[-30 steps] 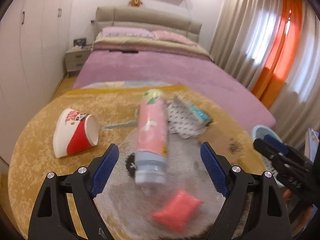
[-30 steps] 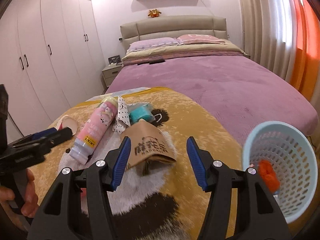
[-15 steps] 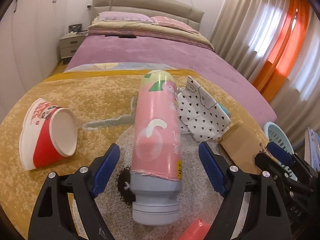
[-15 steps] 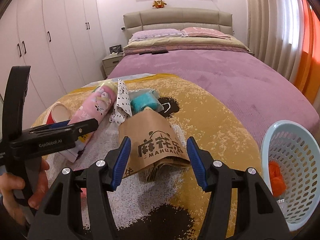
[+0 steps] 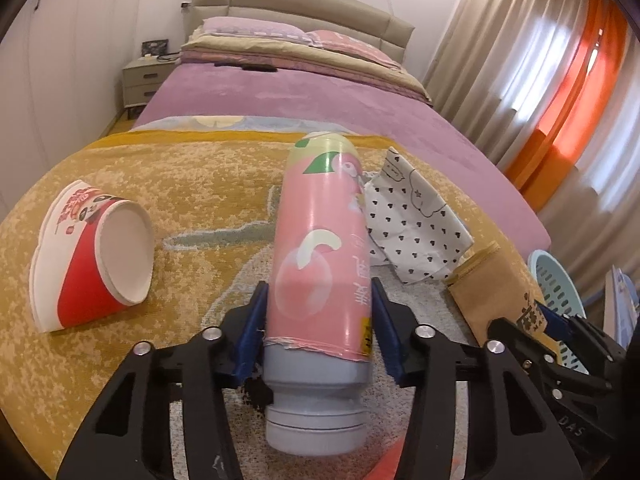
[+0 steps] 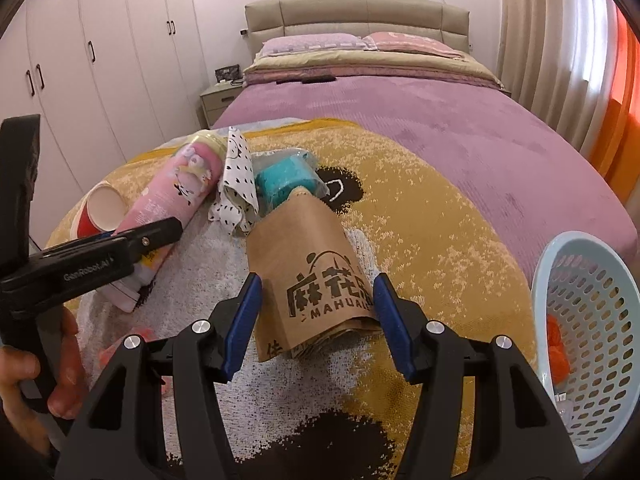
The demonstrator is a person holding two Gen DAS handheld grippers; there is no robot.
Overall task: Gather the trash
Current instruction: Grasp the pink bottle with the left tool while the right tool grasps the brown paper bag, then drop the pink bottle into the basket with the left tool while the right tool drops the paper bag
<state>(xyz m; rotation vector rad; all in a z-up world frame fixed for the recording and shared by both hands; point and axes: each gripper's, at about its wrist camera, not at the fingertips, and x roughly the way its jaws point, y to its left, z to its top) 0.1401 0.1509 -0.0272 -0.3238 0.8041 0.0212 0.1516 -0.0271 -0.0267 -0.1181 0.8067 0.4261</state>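
A pink bottle (image 5: 320,264) with a grey cap end lies on the yellow rug. My left gripper (image 5: 319,320) has closed on its lower part, both blue pads touching its sides; it also shows in the right wrist view (image 6: 180,188). My right gripper (image 6: 318,316) is open, its fingers either side of a brown paper bag (image 6: 316,276) printed MAHUA. A light blue mesh basket (image 6: 592,344) at the right holds orange trash.
A red and white paper cup (image 5: 92,256) lies on its side at left. A heart-dotted white wrapper (image 5: 412,220) and a teal packet (image 6: 286,178) lie beyond the bag. A pink packet (image 5: 388,460) lies near me. A purple bed (image 6: 420,120) stands behind.
My left gripper moved forward around the pink bottle and closed on it. My right gripper moved forward so the brown bag sits between its open fingers.
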